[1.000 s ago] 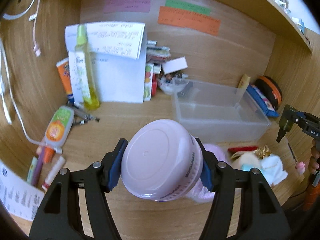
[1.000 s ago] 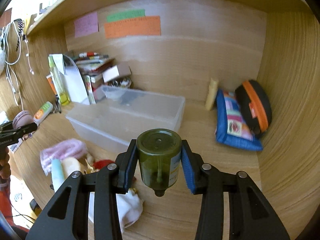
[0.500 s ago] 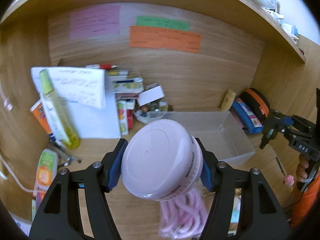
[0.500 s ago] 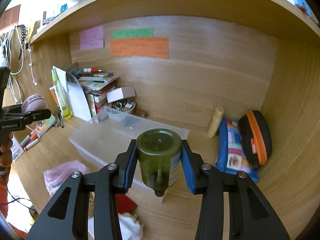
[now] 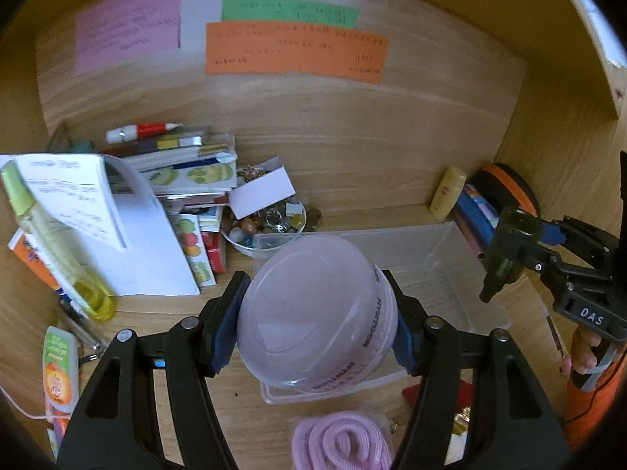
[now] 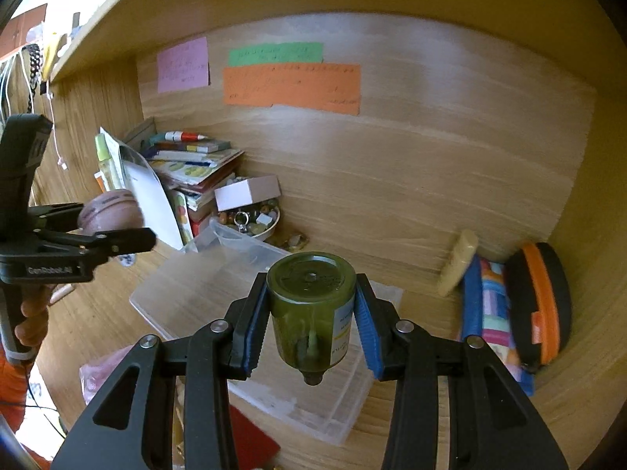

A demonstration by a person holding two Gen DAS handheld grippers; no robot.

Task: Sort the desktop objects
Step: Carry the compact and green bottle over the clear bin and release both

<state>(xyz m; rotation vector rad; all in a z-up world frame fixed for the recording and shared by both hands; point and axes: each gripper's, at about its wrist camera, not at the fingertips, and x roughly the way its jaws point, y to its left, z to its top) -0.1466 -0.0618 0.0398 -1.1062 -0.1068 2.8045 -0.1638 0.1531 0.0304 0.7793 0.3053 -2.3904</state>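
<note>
**Both fingers loaded, bin just ahead**

Fingers of the left gripper [image 5: 315,313] clamp a pink jar [image 5: 313,309]; the right gripper [image 6: 311,325] pinches a green bottle [image 6: 311,305], cap end down. Both hang over the clear bin [image 6: 203,286] mid-desk. Its long axis runs toward the back-left corner; the bottle seems nearer its middle.

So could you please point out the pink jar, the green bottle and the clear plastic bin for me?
pink jar [image 5: 313,309], left wrist view, on its round flat end facing the camera.
green bottle [image 6: 311,274], right wrist view, on its dark green base.
clear plastic bin [image 6: 203,286], right wrist view, on its bare floor.
</note>
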